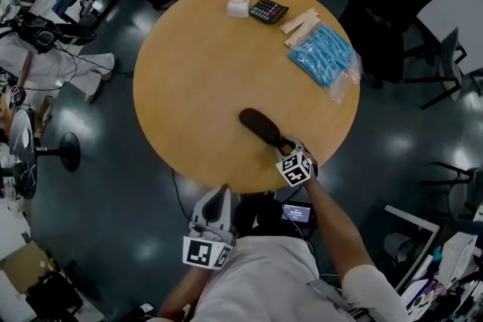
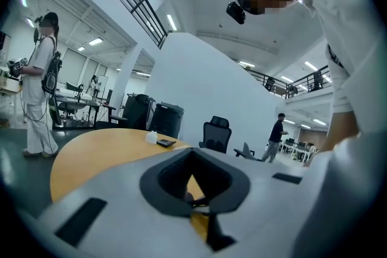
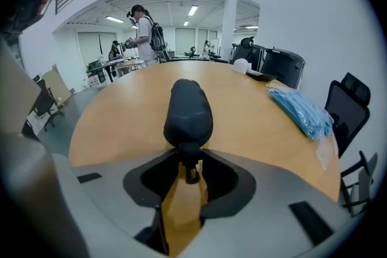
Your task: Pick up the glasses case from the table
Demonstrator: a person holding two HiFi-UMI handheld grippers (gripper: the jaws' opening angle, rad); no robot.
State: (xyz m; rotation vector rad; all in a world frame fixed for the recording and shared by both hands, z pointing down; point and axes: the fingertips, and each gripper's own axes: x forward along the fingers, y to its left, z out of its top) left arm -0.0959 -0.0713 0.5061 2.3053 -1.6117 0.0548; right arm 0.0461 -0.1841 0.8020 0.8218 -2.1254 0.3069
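A dark oval glasses case (image 1: 260, 126) lies on the round wooden table (image 1: 204, 79) near its front edge. My right gripper (image 1: 285, 143) sits at the case's near end, pointing steeply down. In the right gripper view the glasses case (image 3: 188, 110) runs away from me, and its near end with the zip pull is wedged between the jaws of the right gripper (image 3: 189, 157), with no gap at the sides. My left gripper (image 1: 219, 196) hangs off the table's near edge, close to my body, jaws together and nothing held. In its own view the left gripper (image 2: 196, 190) looks level across the table (image 2: 91, 148).
At the far side of the table lie a white object (image 1: 240, 2), a calculator (image 1: 268, 10), wooden sticks (image 1: 299, 21) and a bag of blue masks (image 1: 324, 55). Black office chairs (image 1: 400, 4) stand at the far right. A person (image 3: 144, 33) stands beyond the table.
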